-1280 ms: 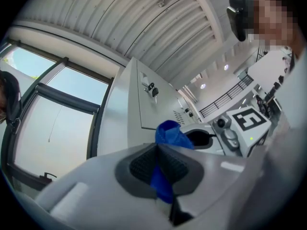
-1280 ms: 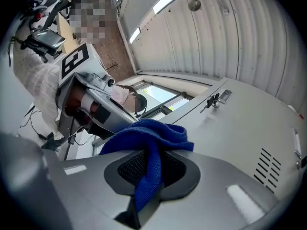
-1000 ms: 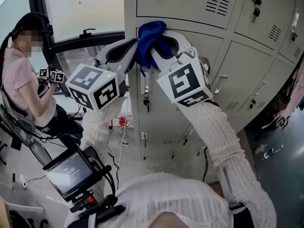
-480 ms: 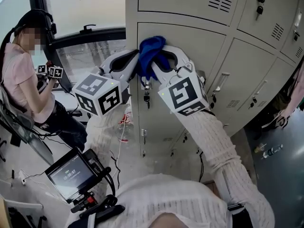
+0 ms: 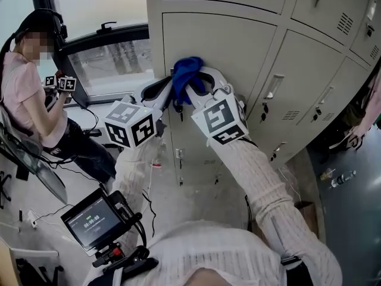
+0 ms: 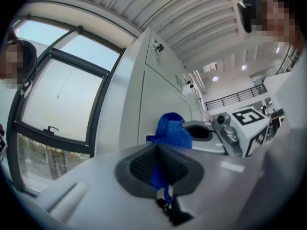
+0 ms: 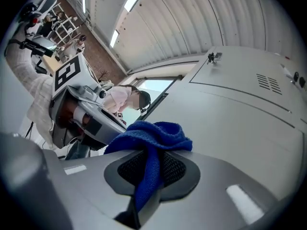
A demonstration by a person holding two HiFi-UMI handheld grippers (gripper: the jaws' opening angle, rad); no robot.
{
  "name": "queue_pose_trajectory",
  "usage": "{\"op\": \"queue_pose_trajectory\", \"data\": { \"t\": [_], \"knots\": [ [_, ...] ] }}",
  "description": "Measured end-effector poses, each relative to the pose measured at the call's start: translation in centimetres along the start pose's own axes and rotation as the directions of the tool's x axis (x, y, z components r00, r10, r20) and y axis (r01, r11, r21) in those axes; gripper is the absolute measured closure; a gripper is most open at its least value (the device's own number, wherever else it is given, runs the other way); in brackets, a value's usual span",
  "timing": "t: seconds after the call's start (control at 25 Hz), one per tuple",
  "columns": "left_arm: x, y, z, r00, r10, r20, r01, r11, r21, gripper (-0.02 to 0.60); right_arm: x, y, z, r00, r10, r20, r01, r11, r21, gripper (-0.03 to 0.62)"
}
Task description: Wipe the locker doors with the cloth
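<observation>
Smooth pale-grey sheet-metal locker doors (image 5: pixel 226 46) as backdrop; bunched, nubby blue terry cloth (image 5: pixel 186 70) pressed against one flat door, pinched at once by left gripper (image 5: pixel 172 92) and right gripper (image 5: pixel 193 82), both jaw pairs clamped onto its folds

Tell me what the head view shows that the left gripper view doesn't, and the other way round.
Only the head view: a seated person at the left, a small screen low down, the floor, and keys hanging from a neighbouring door.
Only the left gripper view: the ribbed ceiling, its lights, a far railing, and the left gripper shut on the cloth, seen close up.
Both: the blue cloth against the locker door, the right gripper holding it too, and the window.
</observation>
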State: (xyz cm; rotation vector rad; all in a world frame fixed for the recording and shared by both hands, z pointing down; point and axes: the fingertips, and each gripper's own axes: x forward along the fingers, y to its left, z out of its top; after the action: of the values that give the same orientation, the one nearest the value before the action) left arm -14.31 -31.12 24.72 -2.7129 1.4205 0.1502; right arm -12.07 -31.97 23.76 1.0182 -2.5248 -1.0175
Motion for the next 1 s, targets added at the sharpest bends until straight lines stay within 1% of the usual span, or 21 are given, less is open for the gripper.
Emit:
{"op": "queue_pose_trajectory", "data": {
  "t": [0.16, 0.24, 0.44, 0.68, 0.84, 0.92, 1.0],
  "knots": [
    [-0.7, 0.1, -2.7, 0.999, 0.031, -0.037, -0.033, 0.998, -0.054, 0.575, -0.5, 1.4, -2.2, 0.999, 0.019, -0.049, -0.019, 1.0, -0.004, 0.536],
    [-1.3, 0.2, -3.9, 0.998, 0.046, -0.043, -0.049, 0.994, -0.093, 0.577, -0.8, 2.1, -3.4, 0.997, 0.029, -0.073, -0.03, 1.0, -0.007, 0.536],
    [-2.5, 1.3, -6.9, 0.993, 0.097, -0.071, -0.107, 0.982, -0.156, 0.577, -1.1, 3.6, -5.7, 0.992, 0.051, -0.114, -0.05, 0.999, 0.017, 0.537],
    [-2.5, 1.1, -11.1, 0.987, 0.101, -0.128, -0.127, 0.968, -0.218, 0.576, -1.3, 4.8, -7.6, 0.988, 0.078, -0.131, -0.07, 0.995, 0.065, 0.537],
    [-2.9, 0.7, -14.4, 0.979, 0.106, -0.176, -0.151, 0.951, -0.271, 0.576, -1.5, 5.7, -9.1, 0.986, 0.086, -0.141, -0.074, 0.993, 0.088, 0.539],
    [-3.1, 0.2, -16.3, 0.974, 0.092, -0.208, -0.152, 0.943, -0.296, 0.575, -1.6, 6.2, -9.9, 0.986, 0.087, -0.145, -0.071, 0.991, 0.112, 0.539],
    [-3.0, -0.5, -17.9, 0.969, 0.072, -0.238, -0.145, 0.941, -0.307, 0.576, -1.7, 6.9, -10.8, 0.985, 0.091, -0.149, -0.069, 0.987, 0.147, 0.54]
  ]
}}
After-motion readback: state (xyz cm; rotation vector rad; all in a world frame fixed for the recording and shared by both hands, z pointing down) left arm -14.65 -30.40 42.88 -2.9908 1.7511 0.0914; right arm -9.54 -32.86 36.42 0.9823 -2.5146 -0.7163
